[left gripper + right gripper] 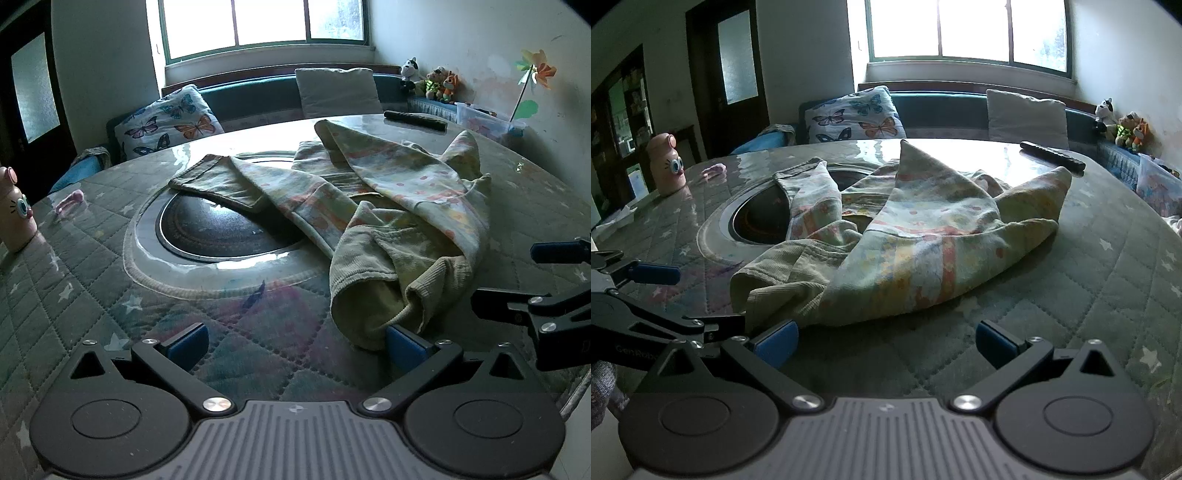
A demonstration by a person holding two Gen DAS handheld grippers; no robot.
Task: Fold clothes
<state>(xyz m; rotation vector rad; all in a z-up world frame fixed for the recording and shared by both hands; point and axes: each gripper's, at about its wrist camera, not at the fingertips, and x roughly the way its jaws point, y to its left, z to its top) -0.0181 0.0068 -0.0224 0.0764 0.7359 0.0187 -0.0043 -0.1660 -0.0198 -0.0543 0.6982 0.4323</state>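
I'm looking into a home living room: a cushioned window seat (942, 110) is running under the window (967, 29), carrying a butterfly pillow (855, 116) and stuffed toys (1123, 127), while a quilted cover is lying over the round bench (1108, 266) with its inset cooktop (221, 229).

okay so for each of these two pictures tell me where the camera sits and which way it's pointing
Left wrist view: sits on the left tongs, low over the table, facing the window; its own open fingers show, with the right tongs at the right edge.
Right wrist view: sits on the right tongs, facing the same way; its open fingers show, with the left tongs at the left edge.
Shared: the crumpled garment, butterfly pillow and remote.
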